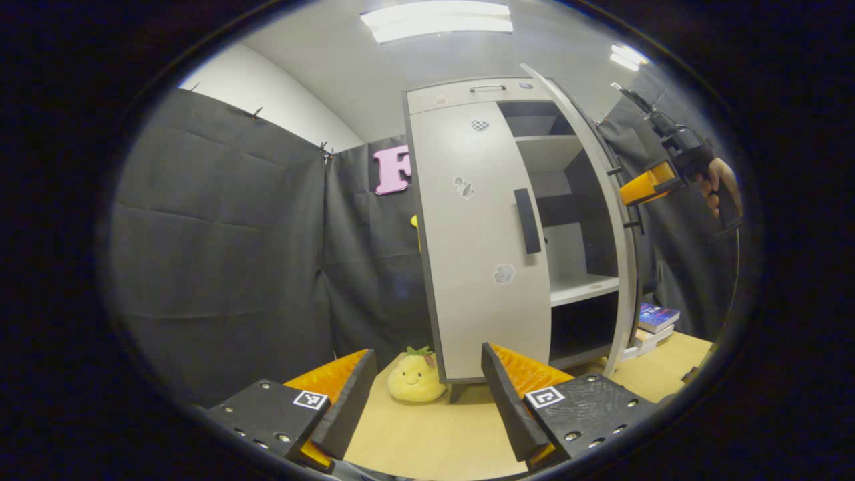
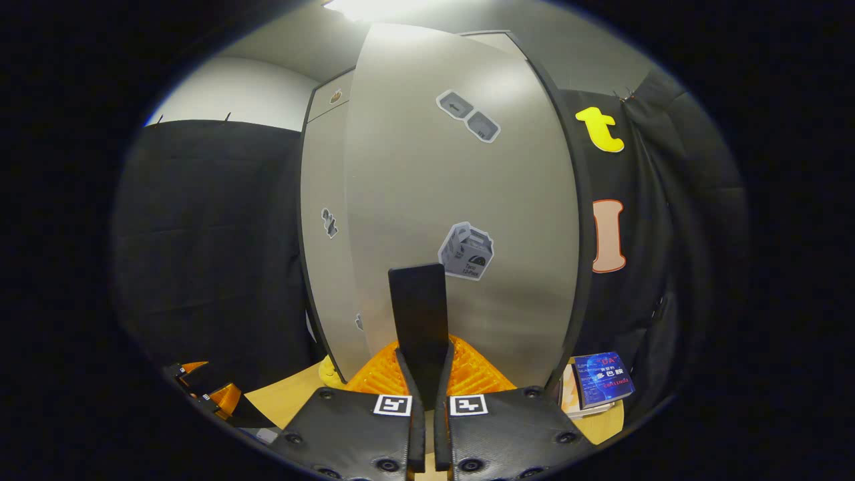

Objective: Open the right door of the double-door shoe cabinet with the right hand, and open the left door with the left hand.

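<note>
1. Left gripper view: the shoe cabinet (image 1: 461,100) stands on the table (image 1: 427,434).
   - Its right door (image 1: 618,220) is swung well open and its left door (image 1: 477,254) is shut, so I judge about half the task done.
   - The left gripper (image 1: 427,394) hangs in front of the left door, well apart from its handle (image 1: 528,220), with jaws wide apart and nothing between them.
   - Reaching that handle and pulling the door open is what remains.
   - Farther off, the right gripper (image 1: 651,184), held in a hand (image 1: 725,184), sits at the open door's outer side.

2. Same view, counted:
   - two doors and one handle showing;
   - three shelves inside the open half;
   - one yellow plush toy (image 1: 415,377) at the cabinet's foot;
   - a small stack of books (image 1: 654,321), the number unclear.

3. Right gripper view: the right gripper's (image 2: 424,374) jaws are clamped on the right door's black handle (image 2: 419,314), which stands up between them.
   - The door face fills the middle, with the shut left door at its left.

4. Same view, counted:
   - two doors and one handle;
   - three stickers on the right door;
   - the books at lower right.
</note>
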The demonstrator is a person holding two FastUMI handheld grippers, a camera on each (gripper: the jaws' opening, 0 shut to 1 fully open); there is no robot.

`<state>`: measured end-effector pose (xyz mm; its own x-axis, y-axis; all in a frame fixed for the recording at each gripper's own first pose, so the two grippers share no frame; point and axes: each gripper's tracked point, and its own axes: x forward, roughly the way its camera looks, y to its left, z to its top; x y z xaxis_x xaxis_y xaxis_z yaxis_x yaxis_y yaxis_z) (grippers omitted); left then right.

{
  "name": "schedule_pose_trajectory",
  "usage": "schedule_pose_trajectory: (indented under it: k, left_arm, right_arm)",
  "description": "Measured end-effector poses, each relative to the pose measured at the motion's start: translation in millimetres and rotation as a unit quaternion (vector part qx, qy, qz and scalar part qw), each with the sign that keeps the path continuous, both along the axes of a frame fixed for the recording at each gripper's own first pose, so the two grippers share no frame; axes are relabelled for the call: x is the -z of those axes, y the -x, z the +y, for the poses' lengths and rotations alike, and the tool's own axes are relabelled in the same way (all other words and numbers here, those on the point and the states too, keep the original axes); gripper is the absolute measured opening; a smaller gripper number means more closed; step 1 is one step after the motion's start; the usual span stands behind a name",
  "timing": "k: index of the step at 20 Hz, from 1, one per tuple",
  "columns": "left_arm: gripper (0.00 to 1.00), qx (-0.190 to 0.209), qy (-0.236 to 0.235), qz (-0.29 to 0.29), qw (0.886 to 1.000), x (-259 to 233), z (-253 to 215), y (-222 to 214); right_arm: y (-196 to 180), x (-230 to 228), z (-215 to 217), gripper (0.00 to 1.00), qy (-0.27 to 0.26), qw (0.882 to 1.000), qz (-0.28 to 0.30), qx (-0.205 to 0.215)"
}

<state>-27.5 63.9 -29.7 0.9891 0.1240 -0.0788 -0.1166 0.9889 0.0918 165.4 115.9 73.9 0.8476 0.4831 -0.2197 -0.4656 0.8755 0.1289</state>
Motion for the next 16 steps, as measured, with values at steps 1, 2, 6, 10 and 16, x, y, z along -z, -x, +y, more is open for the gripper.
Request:
schedule_pose_trajectory:
  k: [1,2,6,10,16]
  left_arm:
    - [0.91,0.006,0.002,0.0,1.0,0,-7,-1]
    - [0.91,0.012,0.003,0.001,1.0,1,-13,-5]
    - [0.91,0.04,0.014,0.01,0.999,9,-44,-19]
    - [0.91,0.068,0.021,0.014,0.997,8,-76,-31]
    - [0.91,0.099,0.015,0.013,0.995,8,-112,-35]
  right_arm:
    - [3,-1,-5,0.07,0.002,1.0,-0.003,0.002]
    - [4,-1,-10,0.07,0.007,1.0,-0.007,0.002]
    - [8,-2,-27,0.07,0.011,1.0,-0.014,0.006]
    - [9,-3,-38,0.07,0.015,0.999,-0.026,0.011]
    - [1,-6,-67,0.06,0.037,0.997,-0.051,0.042]
